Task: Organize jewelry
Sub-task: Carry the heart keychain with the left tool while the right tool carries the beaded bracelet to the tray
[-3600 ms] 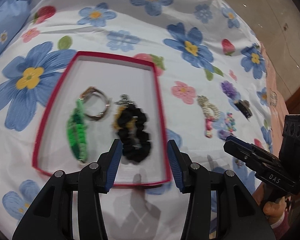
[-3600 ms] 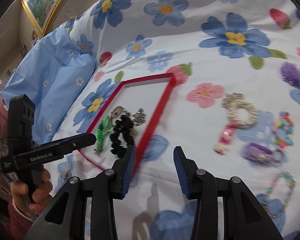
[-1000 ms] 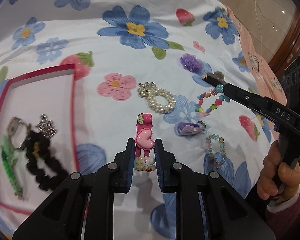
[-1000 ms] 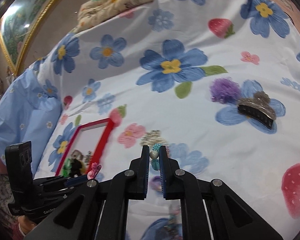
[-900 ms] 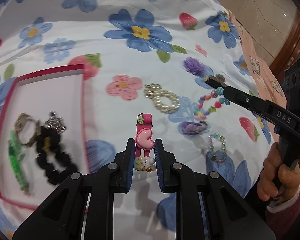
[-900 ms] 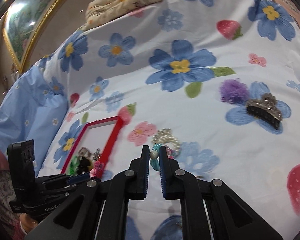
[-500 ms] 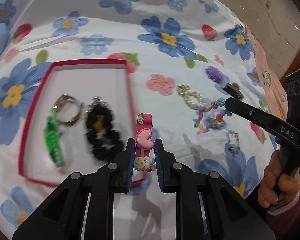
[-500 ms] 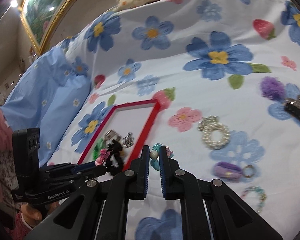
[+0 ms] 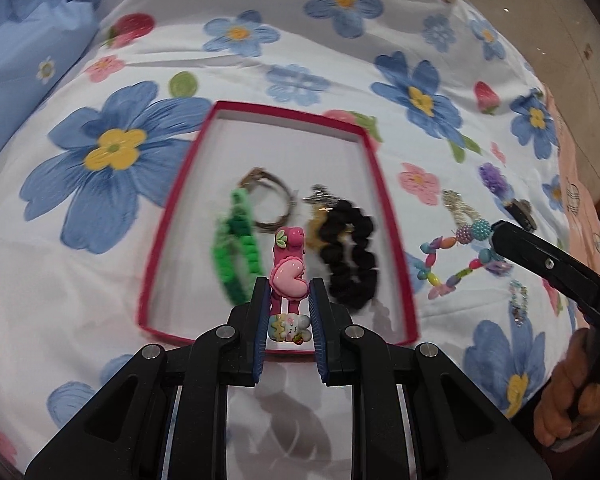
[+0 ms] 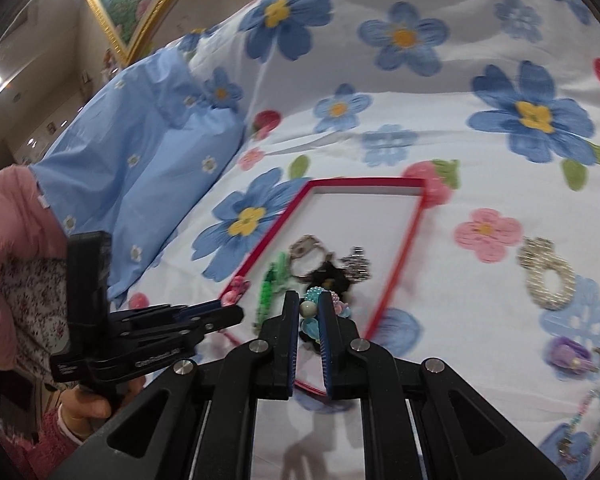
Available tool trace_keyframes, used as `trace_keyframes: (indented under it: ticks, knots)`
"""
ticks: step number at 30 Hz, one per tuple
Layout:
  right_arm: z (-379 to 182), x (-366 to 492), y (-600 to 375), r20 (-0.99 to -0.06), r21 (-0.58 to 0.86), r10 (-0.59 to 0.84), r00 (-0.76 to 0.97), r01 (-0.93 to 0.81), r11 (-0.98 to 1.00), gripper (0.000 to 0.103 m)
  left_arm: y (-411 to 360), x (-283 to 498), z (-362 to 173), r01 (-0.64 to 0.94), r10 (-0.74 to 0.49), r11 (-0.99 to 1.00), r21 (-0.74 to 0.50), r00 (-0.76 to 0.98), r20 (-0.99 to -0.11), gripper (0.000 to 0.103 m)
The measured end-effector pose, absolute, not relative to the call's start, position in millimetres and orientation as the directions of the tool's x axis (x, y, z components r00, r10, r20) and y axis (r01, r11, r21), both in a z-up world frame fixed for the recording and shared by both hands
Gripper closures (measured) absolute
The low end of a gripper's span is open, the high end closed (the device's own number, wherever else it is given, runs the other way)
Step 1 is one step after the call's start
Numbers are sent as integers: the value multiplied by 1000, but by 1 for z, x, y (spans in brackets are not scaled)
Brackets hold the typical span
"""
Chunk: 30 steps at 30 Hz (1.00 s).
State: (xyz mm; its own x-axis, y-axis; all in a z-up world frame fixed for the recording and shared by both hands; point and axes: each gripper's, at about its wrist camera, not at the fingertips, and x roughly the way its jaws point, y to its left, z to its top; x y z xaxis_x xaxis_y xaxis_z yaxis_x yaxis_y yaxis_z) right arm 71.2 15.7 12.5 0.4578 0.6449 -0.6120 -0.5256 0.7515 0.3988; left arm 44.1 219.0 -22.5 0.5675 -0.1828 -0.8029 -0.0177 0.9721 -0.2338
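Observation:
My left gripper (image 9: 288, 294) is shut on a pink heart hair clip (image 9: 287, 276) and hovers over the near edge of the red-rimmed box (image 9: 388, 216). Inside the box lie a green bracelet (image 9: 236, 252), a metal ring (image 9: 272, 200) and a black scrunchie (image 9: 350, 258). My right gripper (image 10: 309, 306) is shut on a colourful bead bracelet (image 10: 314, 310), which dangles from its tips (image 9: 460, 254) to the right of the box. In the right wrist view the box (image 10: 404, 244) lies just beyond the fingers, with the left gripper (image 10: 228, 312) at its left.
On the flowered bedspread to the right of the box lie a pearl ring piece (image 10: 546, 278), a purple clip (image 10: 568, 356), a small bead bracelet (image 10: 588, 420), a purple pom (image 9: 494, 174) and a dark claw clip (image 9: 520, 210). A blue pillow (image 10: 140, 160) lies at the left.
Both grippers have swept left across the bed with their pieces still held. The box, earlier at the left of the left wrist view, now lies straight ahead under the left gripper.

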Motion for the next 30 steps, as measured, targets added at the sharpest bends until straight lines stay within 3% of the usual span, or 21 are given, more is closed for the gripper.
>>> trace_keyframes:
  ticks: [11, 30]
  knots:
    - [-31, 90, 64, -678, 388, 630, 378, -544, 744, 94, 232, 65, -55, -69, -105, 984, -163, 510, -854, 85]
    - [-78, 112, 52, -752, 398, 573, 327, -467, 789, 91, 235, 79, -75, -74, -133, 979, -189, 469, -873, 85]
